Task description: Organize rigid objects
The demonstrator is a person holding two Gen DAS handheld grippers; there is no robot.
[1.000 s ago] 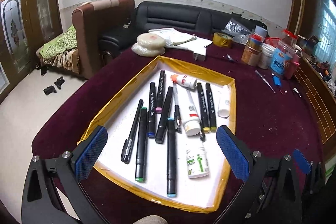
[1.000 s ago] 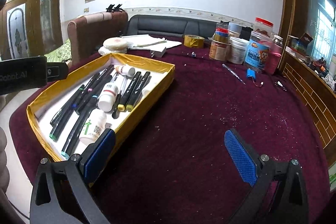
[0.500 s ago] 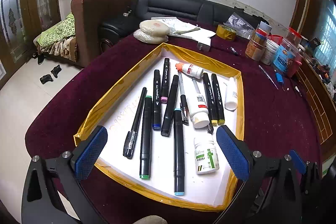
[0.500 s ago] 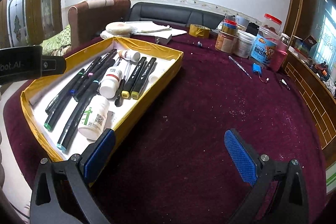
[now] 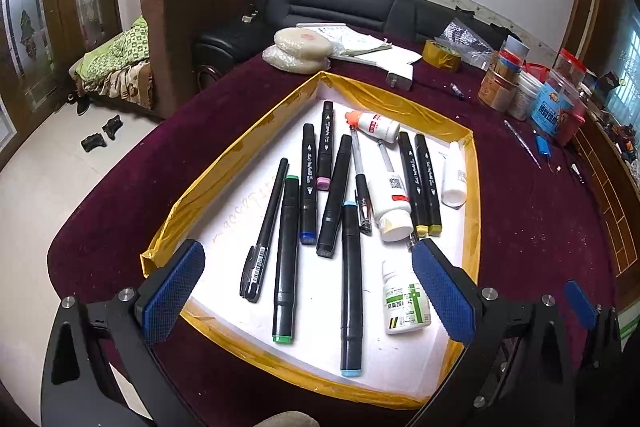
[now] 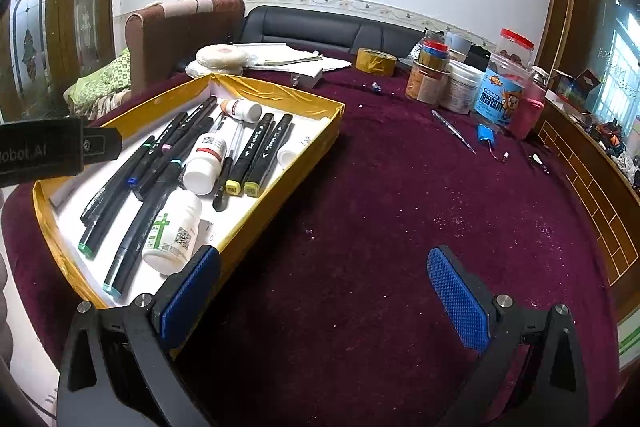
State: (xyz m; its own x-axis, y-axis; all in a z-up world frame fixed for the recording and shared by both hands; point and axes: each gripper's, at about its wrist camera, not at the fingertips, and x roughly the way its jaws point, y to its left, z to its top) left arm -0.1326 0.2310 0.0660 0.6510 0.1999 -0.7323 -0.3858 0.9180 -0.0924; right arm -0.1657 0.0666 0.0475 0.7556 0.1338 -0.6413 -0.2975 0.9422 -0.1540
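A shallow white tray with a gold taped rim (image 5: 248, 143) (image 6: 280, 95) lies on the maroon table. In it lie several black markers (image 5: 286, 255) (image 6: 244, 155), a pen, and white bottles, one with a green label (image 5: 406, 301) (image 6: 172, 231). My left gripper (image 5: 308, 291) is open and empty, hovering over the tray's near end. My right gripper (image 6: 324, 291) is open and empty over bare cloth, right of the tray; its left finger (image 6: 188, 291) is at the tray's near right corner.
At the table's back stand jars and tubs (image 6: 496, 95) (image 5: 556, 107), a yellow tape roll (image 6: 376, 61), papers and a white adapter (image 5: 400, 77). A thin pen (image 6: 454, 129) and a small blue item (image 6: 484, 133) lie right. A sofa and armchair stand behind.
Both grippers have moved forward and lower over the table. The tray and its contents look nearer in both views. Nothing was grasped or shifted.
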